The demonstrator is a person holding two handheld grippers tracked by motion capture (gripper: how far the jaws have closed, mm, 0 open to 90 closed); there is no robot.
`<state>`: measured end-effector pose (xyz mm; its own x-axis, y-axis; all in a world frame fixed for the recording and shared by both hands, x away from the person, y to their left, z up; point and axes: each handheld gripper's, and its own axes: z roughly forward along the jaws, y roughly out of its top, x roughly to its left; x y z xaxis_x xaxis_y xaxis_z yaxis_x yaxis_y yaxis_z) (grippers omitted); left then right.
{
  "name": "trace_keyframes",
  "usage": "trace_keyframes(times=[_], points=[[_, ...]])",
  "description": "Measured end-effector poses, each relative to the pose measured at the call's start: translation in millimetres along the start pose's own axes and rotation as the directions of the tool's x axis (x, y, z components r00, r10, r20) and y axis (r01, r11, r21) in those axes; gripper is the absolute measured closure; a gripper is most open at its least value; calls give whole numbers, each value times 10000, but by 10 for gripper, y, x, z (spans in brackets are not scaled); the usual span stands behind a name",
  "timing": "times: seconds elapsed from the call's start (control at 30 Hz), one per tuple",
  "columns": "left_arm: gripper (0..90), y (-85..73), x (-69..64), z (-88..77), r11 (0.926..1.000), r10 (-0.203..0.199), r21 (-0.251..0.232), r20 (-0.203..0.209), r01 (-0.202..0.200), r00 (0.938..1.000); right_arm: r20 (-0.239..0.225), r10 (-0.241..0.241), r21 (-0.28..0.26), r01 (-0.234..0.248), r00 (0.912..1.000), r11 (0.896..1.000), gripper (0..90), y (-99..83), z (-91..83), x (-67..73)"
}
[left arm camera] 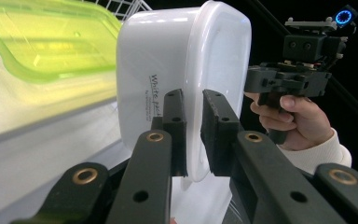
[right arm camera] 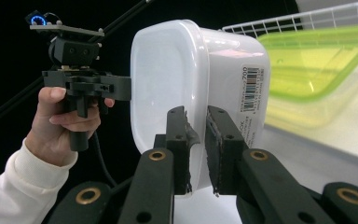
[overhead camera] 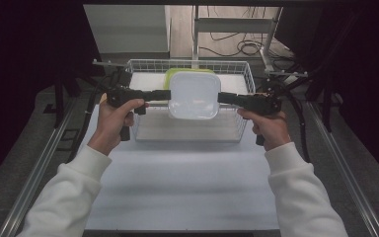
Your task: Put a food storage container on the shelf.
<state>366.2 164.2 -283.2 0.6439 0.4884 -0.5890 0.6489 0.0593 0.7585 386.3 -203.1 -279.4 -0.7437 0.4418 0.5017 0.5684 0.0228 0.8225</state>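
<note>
Over on the left, a white-sleeved arm comes up from the bottom edge, and the left hand (overhead camera: 112, 118) grips the left gripper (overhead camera: 164, 94), which points level toward the middle. In the left gripper view its two black jaws are pinched on the rim of the white plastic container (overhead camera: 194, 95), one pad on the outer wall beside some printed lettering, the other on the inside face. The container's lip sits squeezed between them.

Moving to the centre: that white container hangs in the air above the white wire basket (overhead camera: 188, 64), carried between the two grippers, its open side facing up toward the high camera. Just behind and below it lies a yellow-green lidded container (overhead camera: 173, 73), resting inside the basket. The basket stands at the far end of the white table (overhead camera: 182, 182).

On to the right side: the right gripper (overhead camera: 223, 98) comes in level from the opposite direction, held by the right hand (overhead camera: 269, 127) at the end of another white sleeve. In the right gripper view its jaws clamp the container's opposite rim, one pad inside, one outside near a barcode label (right arm camera: 251, 88) on the wall. Both ends are firmly pinched.
</note>
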Motion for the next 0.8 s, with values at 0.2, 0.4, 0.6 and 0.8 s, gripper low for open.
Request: trace_keyframes(times=[0.2, 0.4, 0.6, 0.8], points=[[807, 161, 96, 13, 10000, -66, -26, -12, 65, 10000, -62, 20, 9, -20, 10000, 10000, 794, 170, 86, -64], [806, 311, 193, 65, 9998, -149, 93, -66, 149, 9999, -76, 204, -12, -204, 9998, 9998, 796, 279, 154, -190], [806, 455, 298, 89, 9995, -321, -24, 29, 321, 9995, -98, 426, 7, -426, 9990, 9991, 796, 419, 223, -272], [806, 559, 393, 129, 9986, -518, -55, -12, 518, 9987, -20, 609, 70, -609, 9981, 9981, 795, 543, 294, -351]])
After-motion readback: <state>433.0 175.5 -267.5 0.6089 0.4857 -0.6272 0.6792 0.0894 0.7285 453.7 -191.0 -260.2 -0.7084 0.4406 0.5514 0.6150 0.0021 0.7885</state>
